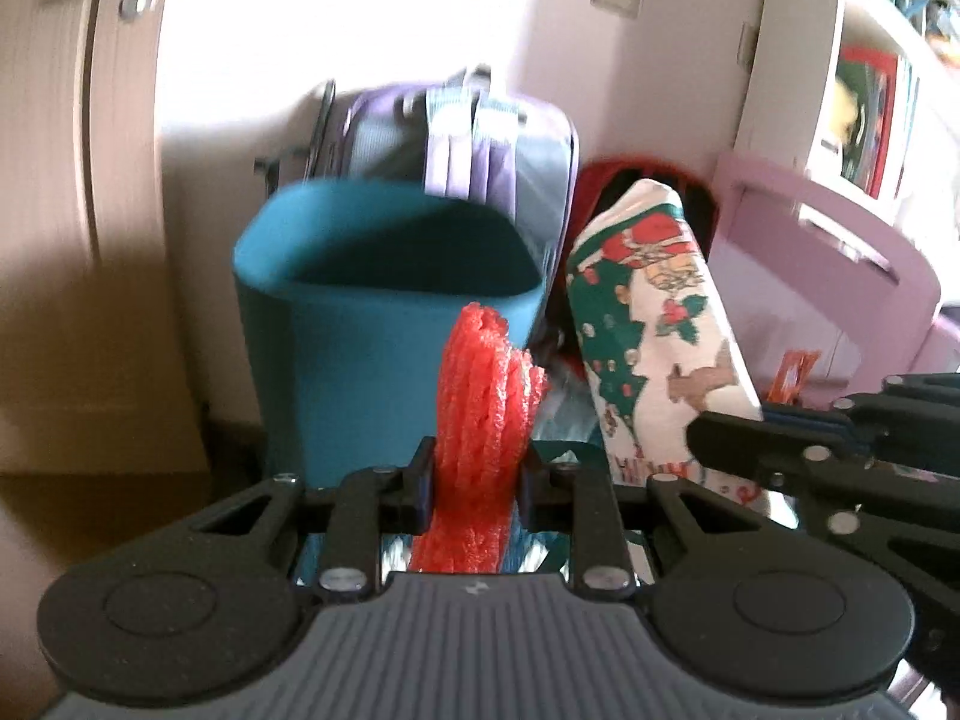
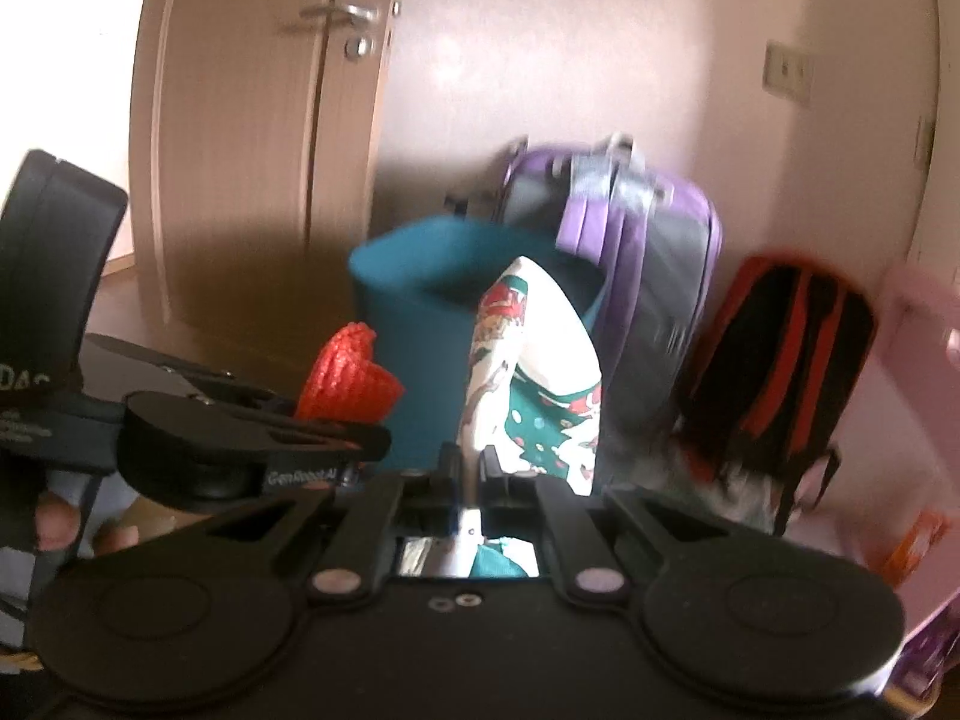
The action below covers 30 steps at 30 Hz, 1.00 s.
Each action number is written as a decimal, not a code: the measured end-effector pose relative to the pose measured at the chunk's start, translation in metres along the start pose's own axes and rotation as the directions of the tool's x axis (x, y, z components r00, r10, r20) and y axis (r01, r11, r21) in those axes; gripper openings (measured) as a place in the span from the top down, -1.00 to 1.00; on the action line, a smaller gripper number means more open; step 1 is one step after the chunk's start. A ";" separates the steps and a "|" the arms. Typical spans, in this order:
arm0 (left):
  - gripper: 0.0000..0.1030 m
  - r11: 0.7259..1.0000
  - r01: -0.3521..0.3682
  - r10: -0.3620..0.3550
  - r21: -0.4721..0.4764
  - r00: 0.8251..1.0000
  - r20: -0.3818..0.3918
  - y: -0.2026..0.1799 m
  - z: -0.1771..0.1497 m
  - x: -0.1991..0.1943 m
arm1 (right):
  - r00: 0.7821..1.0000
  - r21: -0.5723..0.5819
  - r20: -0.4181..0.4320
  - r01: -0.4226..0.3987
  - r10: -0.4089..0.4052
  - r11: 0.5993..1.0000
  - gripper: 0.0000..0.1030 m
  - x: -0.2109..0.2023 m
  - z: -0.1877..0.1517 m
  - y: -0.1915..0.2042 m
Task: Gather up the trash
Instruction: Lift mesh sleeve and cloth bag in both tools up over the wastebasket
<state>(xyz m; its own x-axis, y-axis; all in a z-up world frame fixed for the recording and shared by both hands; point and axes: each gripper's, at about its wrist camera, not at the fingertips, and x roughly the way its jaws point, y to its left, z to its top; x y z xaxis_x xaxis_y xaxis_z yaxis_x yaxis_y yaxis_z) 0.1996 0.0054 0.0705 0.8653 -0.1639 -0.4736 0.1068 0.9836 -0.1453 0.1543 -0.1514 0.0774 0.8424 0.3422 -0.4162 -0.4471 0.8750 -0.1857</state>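
We hold two claws, one in each hand. The left claw (image 1: 474, 480) is pinching one red foam net (image 1: 480, 420), the ribbed mesh kind; the net stands up betw. the two pads and its lower end hangs down behind them. The right claw (image 2: 474, 474) is pressed nearly together on one printed wrapper (image 2: 528, 384), white and green w. red Christmas figures; only a thin edge is betw. the pads and the rest stands tall above them, a bit tilted.

So we count two pieces of trash, one per claw.

Ahead of both claws stands one teal bin (image 1: 384, 300), open at top. From the left claw it is straight in front, behind the net. From the right claw it is in front and a bit to the left, partly behind the wrapper. Neither piece touches the bin, as far as we can tell.

Behind the bin leans one purple and grey backpack (image 1: 480, 138). One black and red backpack (image 2: 786, 360) is to the right of the right claw, near the wall. One door (image 2: 252, 120) w. one metal handle is far left-front. In the right wrist view we see fingers (image 2: 57, 525) of the left hand under the left claw.
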 end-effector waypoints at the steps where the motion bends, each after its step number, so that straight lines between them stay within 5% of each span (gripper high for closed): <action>1: 0.52 1.000 0.000 0.000 0.003 1.000 0.016 0.001 0.011 -0.001 | 1.000 -0.008 0.014 0.000 0.000 1.000 0.93 -0.001 0.010 -0.001; 10: 0.52 1.000 -0.005 0.003 0.021 0.993 0.116 0.013 0.106 0.001 | 0.987 0.030 0.158 -0.032 0.027 0.999 0.93 0.014 0.100 -0.023; 19: 0.52 0.998 -0.057 0.055 0.007 0.988 0.142 0.034 0.164 0.043 | 0.968 0.093 0.246 -0.062 0.037 0.994 0.93 0.068 0.168 -0.049; 24: 0.52 0.996 -0.086 0.086 -0.009 0.991 0.101 0.052 0.168 0.081 | 0.966 0.169 0.253 -0.092 0.047 0.981 0.93 0.108 0.175 -0.063; 30: 0.52 0.992 -0.125 0.125 -0.023 0.992 -0.018 0.074 0.146 0.130 | 0.984 0.203 0.161 -0.105 0.073 0.973 0.93 0.164 0.148 -0.070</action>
<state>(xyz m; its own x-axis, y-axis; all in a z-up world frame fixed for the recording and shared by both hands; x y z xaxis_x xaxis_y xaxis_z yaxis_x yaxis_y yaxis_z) 0.3913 0.0679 0.1254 0.8630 -0.0415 -0.5035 -0.0134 0.9944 -0.1049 0.3686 -0.1054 0.1540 0.8450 0.4558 -0.2799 -0.4629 0.8853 0.0440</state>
